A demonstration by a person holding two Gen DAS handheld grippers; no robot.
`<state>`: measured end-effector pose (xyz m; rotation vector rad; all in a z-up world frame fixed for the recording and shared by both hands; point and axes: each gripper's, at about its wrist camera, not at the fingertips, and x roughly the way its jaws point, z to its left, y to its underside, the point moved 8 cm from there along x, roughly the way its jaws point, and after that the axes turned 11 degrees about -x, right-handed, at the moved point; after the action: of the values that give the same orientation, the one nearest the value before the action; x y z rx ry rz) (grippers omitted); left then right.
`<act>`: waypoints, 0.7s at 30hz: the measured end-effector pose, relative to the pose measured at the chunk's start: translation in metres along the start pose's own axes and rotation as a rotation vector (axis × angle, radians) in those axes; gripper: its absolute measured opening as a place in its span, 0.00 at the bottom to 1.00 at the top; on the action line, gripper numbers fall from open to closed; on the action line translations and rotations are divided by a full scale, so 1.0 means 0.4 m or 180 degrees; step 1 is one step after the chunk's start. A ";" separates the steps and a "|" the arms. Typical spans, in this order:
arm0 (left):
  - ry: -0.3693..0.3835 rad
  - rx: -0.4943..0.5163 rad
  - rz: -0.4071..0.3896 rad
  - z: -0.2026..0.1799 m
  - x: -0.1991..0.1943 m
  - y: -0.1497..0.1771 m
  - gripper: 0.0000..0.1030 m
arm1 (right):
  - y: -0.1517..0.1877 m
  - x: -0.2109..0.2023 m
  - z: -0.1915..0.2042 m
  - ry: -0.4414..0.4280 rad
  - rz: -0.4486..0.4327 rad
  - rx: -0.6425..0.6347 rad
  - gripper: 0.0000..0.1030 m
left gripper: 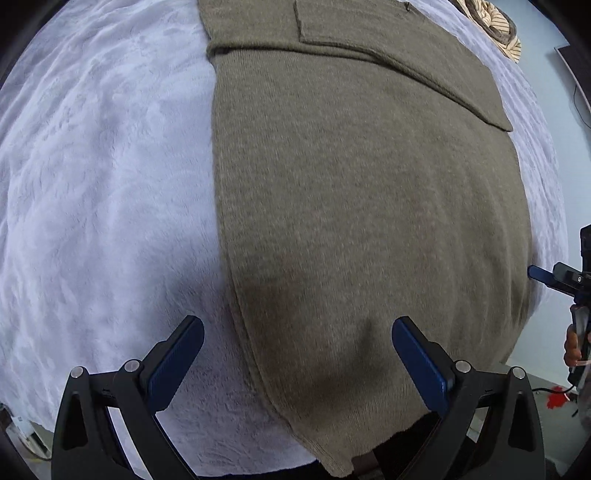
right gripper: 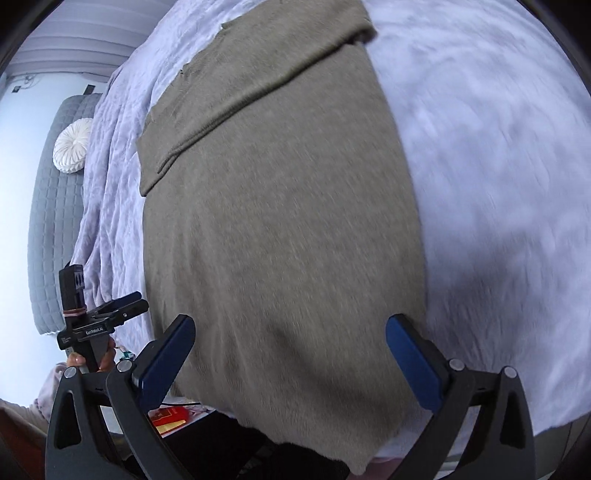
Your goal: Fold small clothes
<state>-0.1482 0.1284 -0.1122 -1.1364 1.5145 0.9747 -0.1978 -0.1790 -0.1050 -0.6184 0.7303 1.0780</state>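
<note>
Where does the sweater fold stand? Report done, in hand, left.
Done: olive sweater lies flat on the lavender blanket, both sleeves folded across its top. In hand: nothing; left gripper and right gripper hover open above its near hem. Left: probably folding the body.

A large olive-brown knitted garment (left gripper: 362,206) lies flat on a bed with a pale lilac fluffy blanket (left gripper: 103,192). At its far end a sleeve is folded across the body. The left gripper (left gripper: 297,354) points down at the near part of the garment, its two blue fingers (left gripper: 177,365) wide apart; the left one is over the blanket, the right one over the knit. At the right edge, the other gripper (left gripper: 554,277) shows, held by a hand (left gripper: 572,347). A striped cloth (left gripper: 495,26) lies at the far right.
</note>
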 end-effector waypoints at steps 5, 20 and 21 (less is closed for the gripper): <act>0.0094 0.0076 0.0272 -0.014 0.018 0.084 0.99 | 0.060 0.010 -0.018 -0.0110 0.0182 0.0045 1.00; 0.0219 0.0059 0.0559 -0.079 0.086 0.204 0.13 | 0.200 0.076 -0.025 -0.0529 0.0516 0.0513 0.57; 0.0366 0.0005 0.0598 -0.064 0.066 0.196 0.12 | 0.206 0.079 -0.029 -0.0522 0.0547 0.0554 0.06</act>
<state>-0.2326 0.1180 -0.1291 -1.0788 1.7386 1.0481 -0.2680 -0.1413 -0.1448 -0.3186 0.7342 1.1935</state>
